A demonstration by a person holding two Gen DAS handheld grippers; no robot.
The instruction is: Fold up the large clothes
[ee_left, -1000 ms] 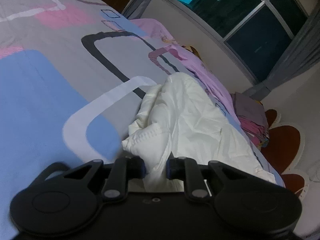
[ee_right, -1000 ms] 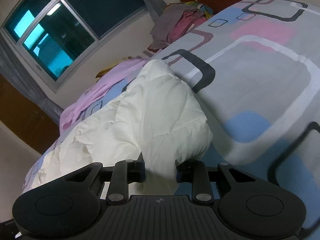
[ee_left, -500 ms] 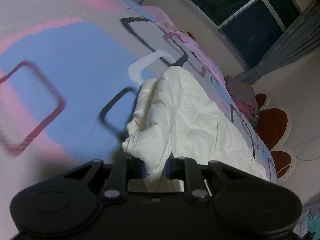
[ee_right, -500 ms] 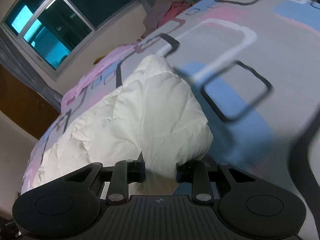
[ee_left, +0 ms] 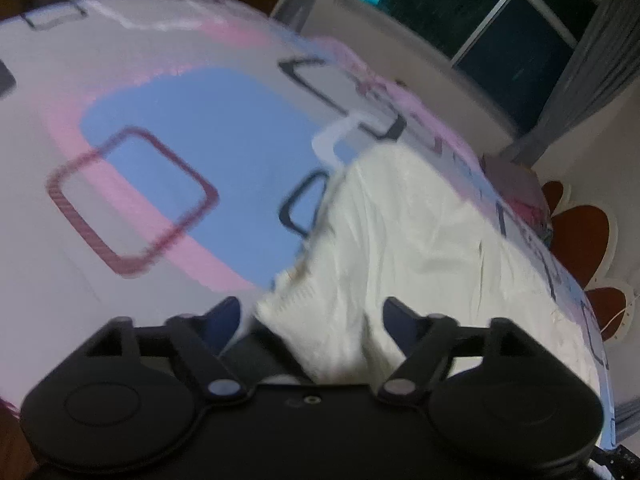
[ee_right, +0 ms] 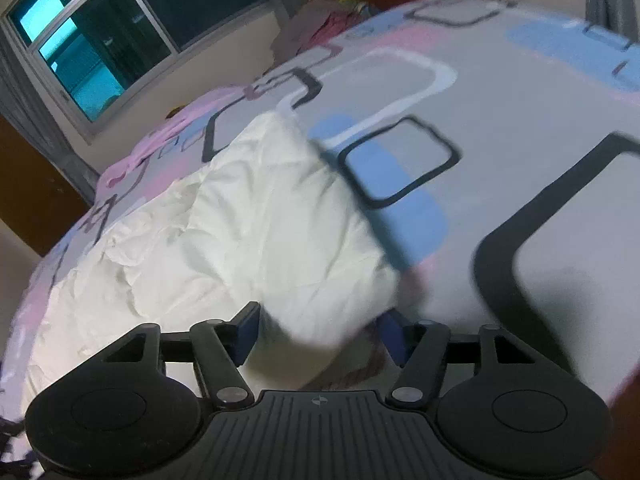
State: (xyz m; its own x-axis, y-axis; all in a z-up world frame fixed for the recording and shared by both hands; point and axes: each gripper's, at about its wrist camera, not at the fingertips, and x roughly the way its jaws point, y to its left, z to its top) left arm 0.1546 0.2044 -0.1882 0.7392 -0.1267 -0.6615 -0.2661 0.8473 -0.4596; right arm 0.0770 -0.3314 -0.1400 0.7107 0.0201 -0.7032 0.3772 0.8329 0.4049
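The white garment [ee_left: 400, 248] is stretched lengthwise on the bed [ee_left: 192, 152] ahead of both just-opened claws, left claw [ee_left: 312, 316] and right claw [ee_right: 316, 328], its near corners lying loose between the spread jaws, gripped by neither.

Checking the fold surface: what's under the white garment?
The white garment lies on the patterned bedsheet, with blue, pink and grey blocks showing around it. The sheet directly beneath is covered, so anything trapped there cannot be seen.

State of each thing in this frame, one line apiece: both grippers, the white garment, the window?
left gripper: open, jaws just been opening, garment corner loose between them
right gripper: open, jaws just been opening, garment corner between them
white garment: crumpled, lying on patterned bedsheet
window: shut, dark outside
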